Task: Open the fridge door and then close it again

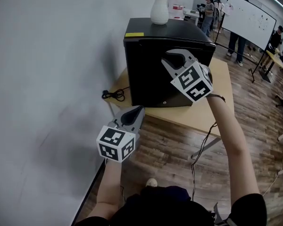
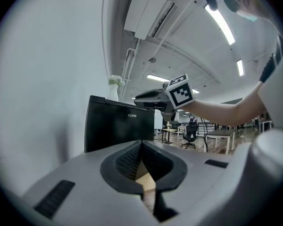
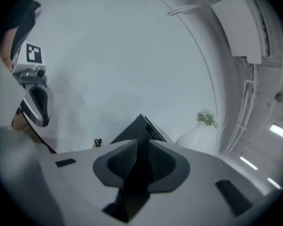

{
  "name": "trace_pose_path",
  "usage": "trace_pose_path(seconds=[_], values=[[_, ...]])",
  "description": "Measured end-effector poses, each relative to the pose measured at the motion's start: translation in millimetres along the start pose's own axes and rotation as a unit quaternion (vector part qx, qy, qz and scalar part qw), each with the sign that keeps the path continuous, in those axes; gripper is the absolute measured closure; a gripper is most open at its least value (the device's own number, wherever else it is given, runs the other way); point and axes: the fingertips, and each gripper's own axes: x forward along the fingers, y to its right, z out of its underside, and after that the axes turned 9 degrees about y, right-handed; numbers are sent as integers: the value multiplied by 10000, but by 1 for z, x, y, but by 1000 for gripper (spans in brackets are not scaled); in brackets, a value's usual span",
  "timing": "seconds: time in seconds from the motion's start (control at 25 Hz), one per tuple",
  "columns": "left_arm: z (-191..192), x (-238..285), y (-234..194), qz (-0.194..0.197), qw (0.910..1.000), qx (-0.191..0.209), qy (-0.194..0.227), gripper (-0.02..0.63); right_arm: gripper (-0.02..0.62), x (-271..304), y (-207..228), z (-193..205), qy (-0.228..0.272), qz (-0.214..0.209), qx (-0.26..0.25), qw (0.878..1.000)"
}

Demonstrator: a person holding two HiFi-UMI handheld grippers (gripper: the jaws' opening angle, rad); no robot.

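Observation:
A black mini fridge (image 1: 151, 74) stands on a wooden table (image 1: 198, 114) against the white wall, and its door looks closed. My right gripper (image 1: 173, 56) hangs in front of the door's upper right part. Its jaws stand a narrow gap apart, and in the right gripper view the fridge's dark corner (image 3: 140, 128) shows beyond my right gripper (image 3: 142, 147). Whether a pad touches the door I cannot tell. My left gripper (image 1: 132, 114) is lower left, off the table's front corner, shut and empty (image 2: 140, 147), facing the fridge (image 2: 113, 124).
A white vase (image 1: 159, 7) with flowers stands on the fridge top. A black cable and plug (image 1: 112, 95) lie on the table by the wall. People stand near a whiteboard (image 1: 252, 15) at the back right. Wooden floor lies below.

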Motion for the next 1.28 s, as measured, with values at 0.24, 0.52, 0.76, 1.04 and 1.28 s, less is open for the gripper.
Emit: trace_pose_path(seconds=[0.24, 0.52, 0.76, 1.04, 1.28], values=[[1, -22, 22, -18, 10000, -28, -4, 600, 557, -52, -35, -2, 444, -12, 1137, 9925], [-1, -51, 47, -118, 9999, -77, 5, 600, 575, -114, -73, 3, 497, 232, 2260, 9726], [-3, -71, 68, -211, 9996, -175, 79, 600, 591, -167, -99, -11, 659, 490, 2963, 9516], [10, -76, 91, -177, 9991, -379, 83, 600, 604, -214, -132, -13, 874, 957, 3952, 9094], [26, -76, 111, -111, 9984, -552, 43, 600, 606, -246, -173, 3, 662, 1076, 4298, 8940]])
